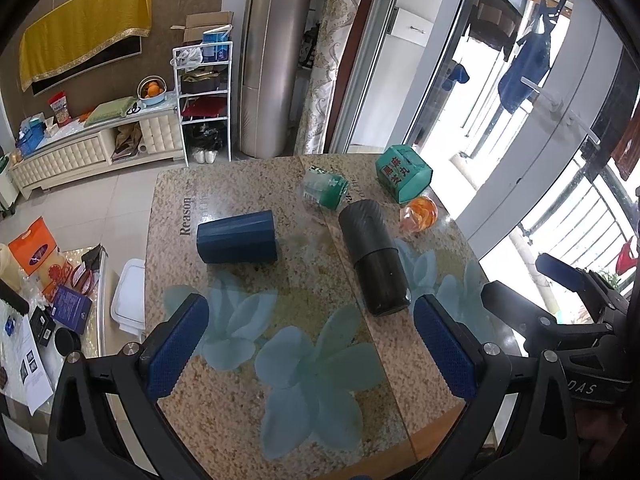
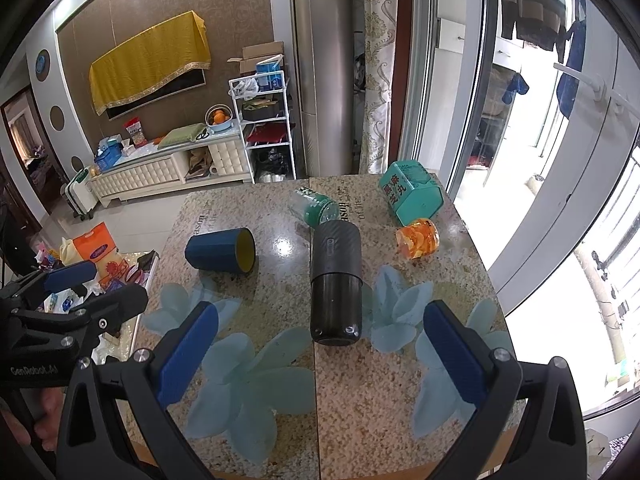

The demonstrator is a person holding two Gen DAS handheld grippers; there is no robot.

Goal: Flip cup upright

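A dark blue cup (image 1: 239, 237) lies on its side on the speckled table (image 1: 248, 408), mouth to the right; the right wrist view shows its yellow inside (image 2: 221, 249). My left gripper (image 1: 312, 344) is open and empty, hovering over the table's near part, the cup ahead and to its left. My right gripper (image 2: 320, 350) is open and empty, with a black flask (image 2: 335, 280) lying straight ahead between its fingers; the cup is ahead to the left. The right gripper also shows at the edge of the left wrist view (image 1: 560, 292).
The black flask (image 1: 372, 254) lies on its side mid-table. Behind it lie a clear green-labelled bottle (image 1: 325, 189), a green box (image 1: 404, 173) and an orange glass jar (image 1: 419, 213). The table drops off at the left and right; a window is on the right.
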